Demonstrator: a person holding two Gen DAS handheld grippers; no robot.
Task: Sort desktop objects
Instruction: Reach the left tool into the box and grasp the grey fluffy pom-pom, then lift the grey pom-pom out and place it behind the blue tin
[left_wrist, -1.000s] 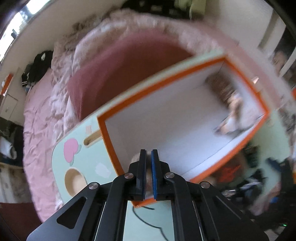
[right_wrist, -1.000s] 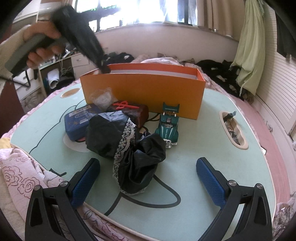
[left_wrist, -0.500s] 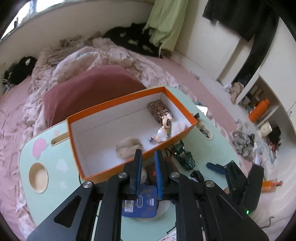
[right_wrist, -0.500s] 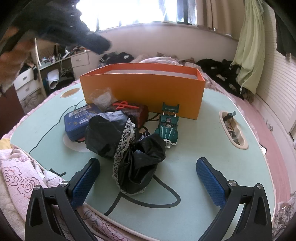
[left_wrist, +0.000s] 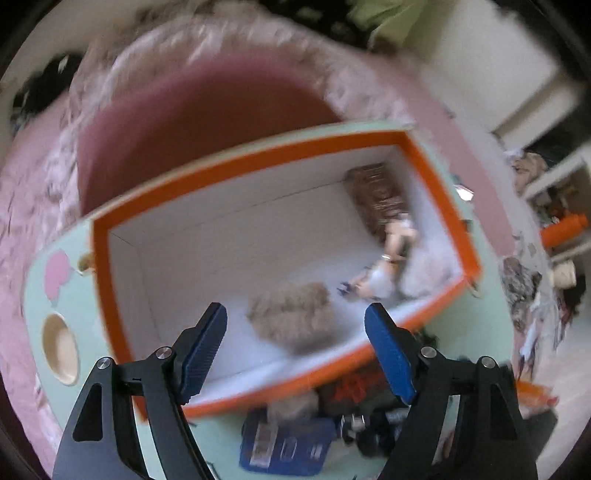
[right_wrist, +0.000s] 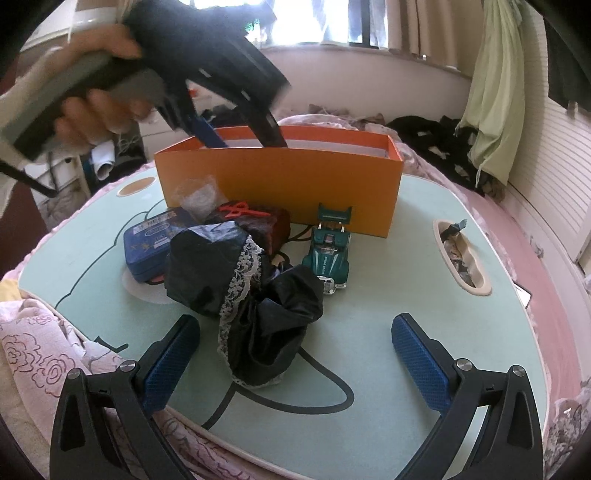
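both grippers hold nothing: left gripper (left_wrist: 295, 325) opening above a beige fluffy ball (left_wrist: 293, 317) in the orange box (left_wrist: 439, 184), right gripper (right_wrist: 295, 354) wide over the table (right_wrist: 406, 280)

**Materials and Surface Finishes on the Desktop**

The orange box (right_wrist: 280, 192) was seen to be of matt card, with a smooth white lining (left_wrist: 229, 236). A tuft of beige fluff (left_wrist: 295, 317) lying inside it looked soft and fuzzy. The pale green table (right_wrist: 406, 280) appeared smooth and faintly satin. The black cloth (right_wrist: 243, 280) was rendered glossy and crumpled, edged with rough white lace (right_wrist: 236, 288). The green toy car (right_wrist: 328, 254) showed a shiny painted finish. The blue tin (right_wrist: 155, 240) looked smooth with a slight sheen. Textured blue pads (right_wrist: 421, 354) were fitted to matt black plastic on the right gripper (right_wrist: 295, 354), with bright metal screws. The pink bedding (right_wrist: 33, 354) appeared soft and printed.
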